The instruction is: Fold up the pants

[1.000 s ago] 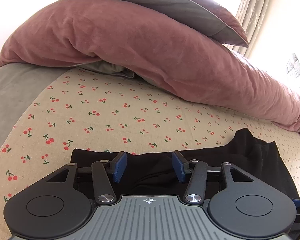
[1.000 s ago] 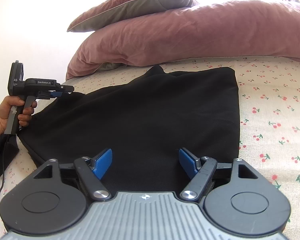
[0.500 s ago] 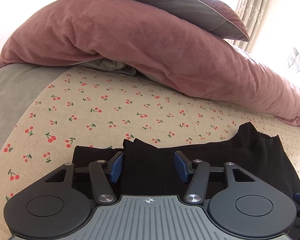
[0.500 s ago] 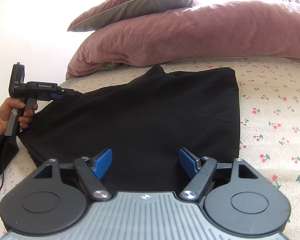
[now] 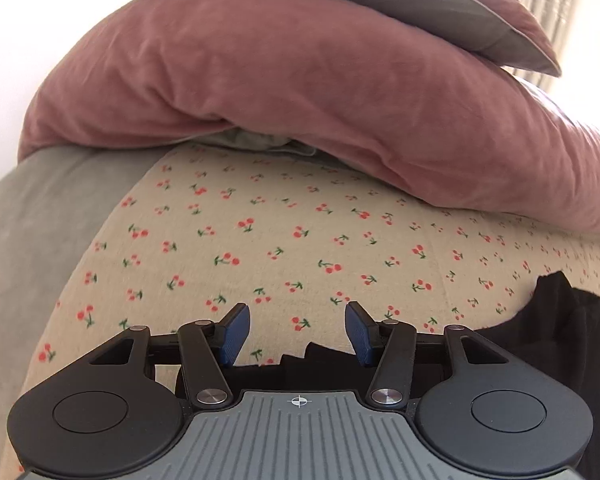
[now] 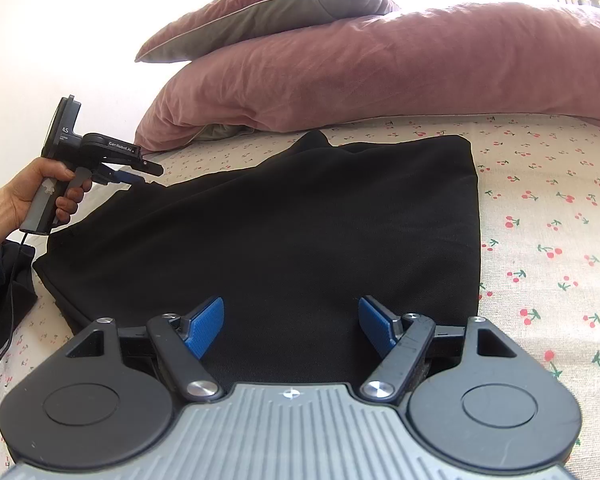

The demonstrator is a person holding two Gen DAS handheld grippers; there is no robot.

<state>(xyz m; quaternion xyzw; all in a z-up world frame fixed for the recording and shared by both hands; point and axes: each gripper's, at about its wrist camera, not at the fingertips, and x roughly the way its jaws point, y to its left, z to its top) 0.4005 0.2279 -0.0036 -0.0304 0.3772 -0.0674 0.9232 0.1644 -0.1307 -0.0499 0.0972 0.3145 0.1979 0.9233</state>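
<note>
The pants (image 6: 300, 232) lay flat on the cherry-print sheet (image 6: 548, 240), black, folded into a broad slab, with the near edge running under the right gripper (image 6: 291, 326) body and hidden there. One small peak of cloth stuck up at the far edge of the pants, toward the pink duvet (image 6: 380, 72). Folds or seams in the black cloth were hard to make out. The left corner of the pants dropped off past the bed edge and was cut off by a dark sleeve.

Right gripper hovered over the near part of the pants, blue pads (image 6: 204, 326) spread wide, nothing between them. Whether it touched the cloth couldn't be told.

Left gripper (image 6: 134, 172) was up at the far left corner of the pants, held by a hand (image 6: 40, 196); from the right wrist view its tips were seen side-on and too small to read. In the left wrist view the left gripper (image 5: 297, 334) stood spread apart, empty, with only slivers of the pants (image 5: 572, 320) showing below and to the right of it, the rest blocked by the gripper body.

Beyond the pants sat the duvet with a grey-backed pillow (image 6: 268, 12) on top, its top cropped. A grey blanket (image 5: 40, 232) lay left of the sheet.
</note>
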